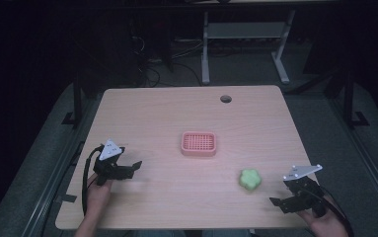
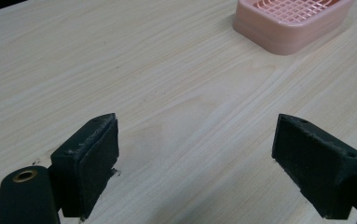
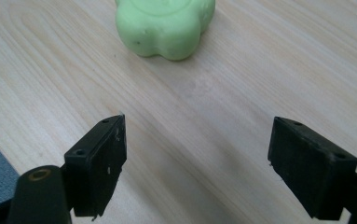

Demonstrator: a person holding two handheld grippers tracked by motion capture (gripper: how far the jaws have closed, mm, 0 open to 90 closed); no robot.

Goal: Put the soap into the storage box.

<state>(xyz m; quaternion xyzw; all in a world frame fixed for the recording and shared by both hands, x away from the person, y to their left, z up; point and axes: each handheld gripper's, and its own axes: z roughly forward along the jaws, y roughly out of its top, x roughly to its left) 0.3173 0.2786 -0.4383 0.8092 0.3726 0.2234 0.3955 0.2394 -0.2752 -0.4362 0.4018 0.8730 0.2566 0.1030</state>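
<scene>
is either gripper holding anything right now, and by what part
Nothing is held. The left gripper and right gripper are both open over bare table, the green flower-shaped soap lying ahead of the right one.

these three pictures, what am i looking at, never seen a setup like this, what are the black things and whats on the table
There is no robot here. A person stands at a wooden table and holds a hand tool in each hand, each ending in a two-jaw claw.

The wide picture comes from a camera above the table. It shows the left claw at the lower left and the right claw at the lower right.

The other two pictures come from small cameras riding on the tools. The black blocks at the bottom of each are that claw's own jaws, standing wide apart, so both claws are open and hold nothing.

Two things lie on the table: a pink slatted dish near the middle, ahead of the left claw, and a green flower-shaped lump, just ahead of the right claw.
</scene>
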